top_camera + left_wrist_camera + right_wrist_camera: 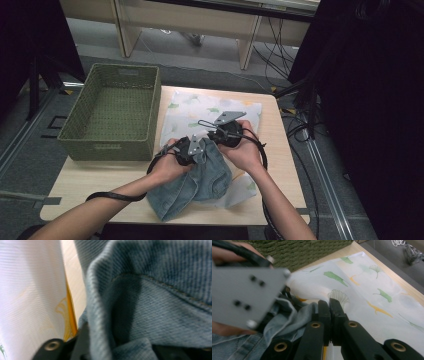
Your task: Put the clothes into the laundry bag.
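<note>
- Nearest to us: the denim garment (155, 305), right up against the left hand-held gripper (186, 150)'s camera. A thick folded hem w/ orange stitching runs across the left gripper view.
- Left hand-held gripper: jaws part-spread, and we see denim lying between them. Whether the pads still press on it we can't tell, too close and too dark.
- Right hand-held gripper (329, 305): jaws pressed together, tips meeting at the garment's edge. Whether a bit of fabric is caught between the tips we can't tell; the denim lies just beside its left jaw.
- Where the denim sits: front-centre of the desk (90, 182), bunched under both hands, partly on top of the white leaf-print cloth (192, 107).
- Why we hold it so, as we read it: both grippers meet at one spot on the top edge, probably to pass or re-grip a fold, one side fixing the fabric while the other shifts.
- Leaf-print cloth lies flat beneath, likely as a work surface or next in line.
- Green woven basket (112, 107) stands at the desk's back-left, empty, apart from the cloth. Probably where folded things go, close enough for an easy reach.
</note>
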{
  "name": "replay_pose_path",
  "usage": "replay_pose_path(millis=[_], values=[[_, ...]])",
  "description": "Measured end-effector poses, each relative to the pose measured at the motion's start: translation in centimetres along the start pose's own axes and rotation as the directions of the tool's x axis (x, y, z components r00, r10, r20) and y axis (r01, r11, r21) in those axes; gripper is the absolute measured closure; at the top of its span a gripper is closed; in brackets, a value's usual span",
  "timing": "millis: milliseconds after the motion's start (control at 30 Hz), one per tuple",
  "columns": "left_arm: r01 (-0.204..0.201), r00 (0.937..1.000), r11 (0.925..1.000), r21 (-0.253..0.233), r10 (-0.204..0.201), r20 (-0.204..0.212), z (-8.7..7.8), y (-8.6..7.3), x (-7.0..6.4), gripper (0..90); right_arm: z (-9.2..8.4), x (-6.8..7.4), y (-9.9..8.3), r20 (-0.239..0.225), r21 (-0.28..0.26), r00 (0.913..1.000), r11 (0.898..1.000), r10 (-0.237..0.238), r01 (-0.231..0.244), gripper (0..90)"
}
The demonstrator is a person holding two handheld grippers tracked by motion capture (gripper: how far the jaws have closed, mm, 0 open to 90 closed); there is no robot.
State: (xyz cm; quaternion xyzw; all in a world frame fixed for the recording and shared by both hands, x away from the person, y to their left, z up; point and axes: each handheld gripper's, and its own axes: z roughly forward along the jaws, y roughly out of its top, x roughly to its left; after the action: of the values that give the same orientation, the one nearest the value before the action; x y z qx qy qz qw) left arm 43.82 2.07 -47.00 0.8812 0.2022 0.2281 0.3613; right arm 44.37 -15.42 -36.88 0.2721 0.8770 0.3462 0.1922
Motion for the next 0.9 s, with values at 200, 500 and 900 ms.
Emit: replay_pose_path(millis=[200, 500, 900], values=[[-0.047, 0.9986, 0.9938, -0.101, 0.045, -0.028, -3.8, 0.6, -0.6, 40.6, -0.1, -0.4, -0.1, 0.010, -0.003, 0.9999, 1.000, 0.013, -0.013, 90.0], [-0.110, 0.9909, 0.9697, -0.218, 0.124, 0.052, -7.8, 1.7, -4.7, 32.6, -0.3, -0.4, 0.1, 0.017, -0.003, 0.9997, 1.000, 0.018, -0.018, 90.0], [-0.183, 0.9643, 0.9607, -0.209, 0.217, 0.152, -5.3, 3.0, -9.0, 27.7, -0.2, -0.4, 0.0, 0.011, 0.000, 0.9998, 1.000, 0.014, -0.014, 90.0]])
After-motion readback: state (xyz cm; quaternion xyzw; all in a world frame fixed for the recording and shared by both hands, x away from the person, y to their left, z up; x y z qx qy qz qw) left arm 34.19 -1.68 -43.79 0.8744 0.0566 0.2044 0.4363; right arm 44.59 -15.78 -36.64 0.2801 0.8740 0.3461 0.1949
